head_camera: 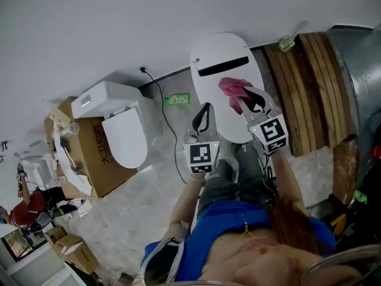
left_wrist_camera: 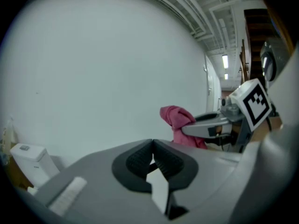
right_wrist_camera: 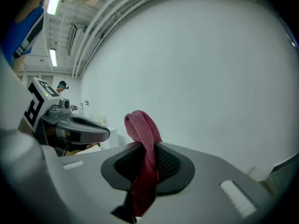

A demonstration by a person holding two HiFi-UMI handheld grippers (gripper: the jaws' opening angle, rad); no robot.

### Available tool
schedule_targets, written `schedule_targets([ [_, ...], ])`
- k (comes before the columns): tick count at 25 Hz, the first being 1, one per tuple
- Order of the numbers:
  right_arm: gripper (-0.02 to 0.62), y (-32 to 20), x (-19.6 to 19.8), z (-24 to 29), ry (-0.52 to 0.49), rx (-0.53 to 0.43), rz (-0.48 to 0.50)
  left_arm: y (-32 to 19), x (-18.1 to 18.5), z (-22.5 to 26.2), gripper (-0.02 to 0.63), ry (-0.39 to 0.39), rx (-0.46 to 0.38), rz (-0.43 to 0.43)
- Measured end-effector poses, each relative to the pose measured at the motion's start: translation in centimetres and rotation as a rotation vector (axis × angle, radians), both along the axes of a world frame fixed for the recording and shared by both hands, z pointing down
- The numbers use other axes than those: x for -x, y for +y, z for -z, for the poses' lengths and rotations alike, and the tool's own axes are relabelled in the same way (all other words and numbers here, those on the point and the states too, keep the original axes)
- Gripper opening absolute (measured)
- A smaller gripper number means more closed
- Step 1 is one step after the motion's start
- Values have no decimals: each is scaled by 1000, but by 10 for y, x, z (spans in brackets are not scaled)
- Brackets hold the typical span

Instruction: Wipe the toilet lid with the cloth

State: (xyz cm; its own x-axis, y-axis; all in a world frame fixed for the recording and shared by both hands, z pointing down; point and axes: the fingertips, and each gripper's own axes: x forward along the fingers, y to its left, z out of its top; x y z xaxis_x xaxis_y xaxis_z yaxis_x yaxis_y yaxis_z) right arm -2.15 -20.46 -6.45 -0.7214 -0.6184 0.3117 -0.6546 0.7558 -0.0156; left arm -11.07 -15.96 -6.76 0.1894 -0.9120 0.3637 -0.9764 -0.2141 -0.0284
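Observation:
The white toilet lid (head_camera: 221, 52) lies closed in the head view, with a dark slot near its far end. A pink cloth (head_camera: 233, 88) hangs bunched over the lid, pinched in my right gripper (head_camera: 240, 102). In the right gripper view the cloth (right_wrist_camera: 143, 134) sticks up between the shut pads and trails down toward the camera. My left gripper (head_camera: 206, 109) hovers by the lid's left edge, jaws shut with nothing between them (left_wrist_camera: 152, 147). From the left gripper view the cloth (left_wrist_camera: 176, 120) and the right gripper's fingers (left_wrist_camera: 208, 123) show off to the right.
A second white toilet (head_camera: 122, 130) stands at the left beside a cardboard box (head_camera: 98, 159). Wooden planks (head_camera: 303, 82) lean at the lid's right. A black cable (head_camera: 172, 142) runs over the floor, near a green item (head_camera: 177, 99). The person's legs fill the lower centre.

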Motion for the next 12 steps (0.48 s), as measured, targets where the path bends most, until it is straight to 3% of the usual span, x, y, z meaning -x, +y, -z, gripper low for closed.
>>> schedule_targets([
  [5,63,-26,28,-95,-27,30,57,-12,38,-107,2,3,15,73],
  [12,63,-55,68,-202,43,-55,182,-23,73,-241,3,35,-3,130],
])
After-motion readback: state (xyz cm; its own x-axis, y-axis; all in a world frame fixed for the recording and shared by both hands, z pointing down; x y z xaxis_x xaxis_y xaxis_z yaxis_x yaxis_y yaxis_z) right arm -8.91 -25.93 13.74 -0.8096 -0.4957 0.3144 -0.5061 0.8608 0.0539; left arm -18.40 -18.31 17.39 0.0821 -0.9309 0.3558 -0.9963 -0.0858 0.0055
